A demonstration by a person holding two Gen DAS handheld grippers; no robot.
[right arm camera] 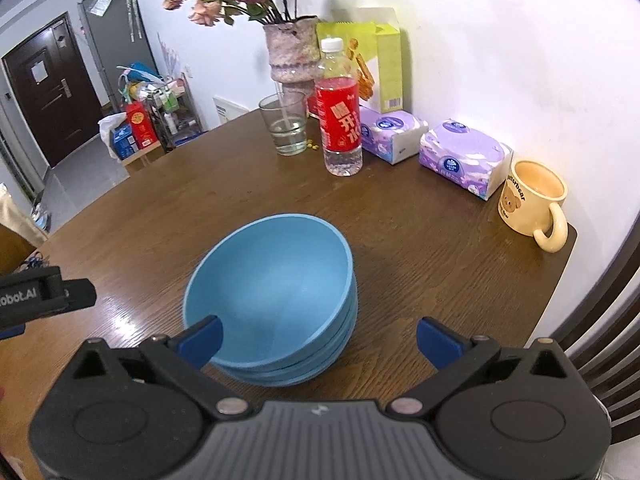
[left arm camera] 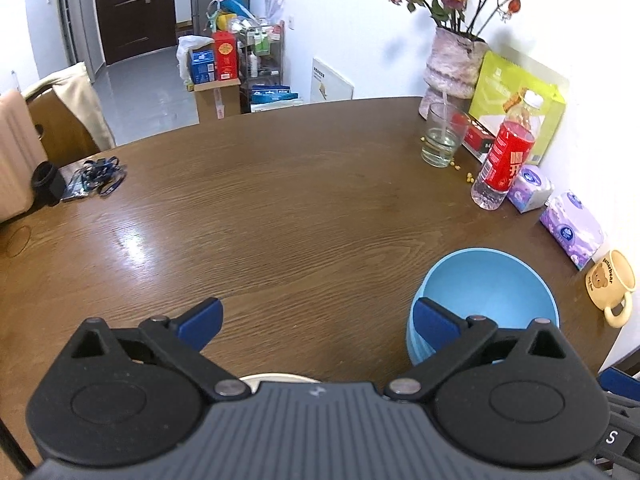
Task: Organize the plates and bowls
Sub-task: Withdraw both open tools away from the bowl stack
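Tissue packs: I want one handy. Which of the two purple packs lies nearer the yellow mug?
The flat soft pack beside the mug; the boxy pack sits by the bottle.

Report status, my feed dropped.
Left gripper, right gripper: jaws open, empty. Blue bowls stacked on table. Nothing in the way.

A dark brown wooden table [right arm camera: 400, 240] with visible grain and a soft sheen lies beneath both grippers. Just ahead of the right gripper [right arm camera: 318, 338], a stack of matt blue plastic bowls [right arm camera: 276, 292] looks smooth. Each gripper has matt black plastic arms, dull metal rivets, a ribbed grey body and smooth blue fingertips [right arm camera: 202, 340]. Farther ahead stand a clear glass tumbler [right arm camera: 285, 126], a clear plastic bottle [right arm camera: 340, 108] with a glossy red label, a rough mottled vase [right arm camera: 291, 50] and 2 glossy film-wrapped tissue packs [right arm camera: 464, 156]. Ahead to the right, a glossy cream ceramic mug [right arm camera: 534, 200].
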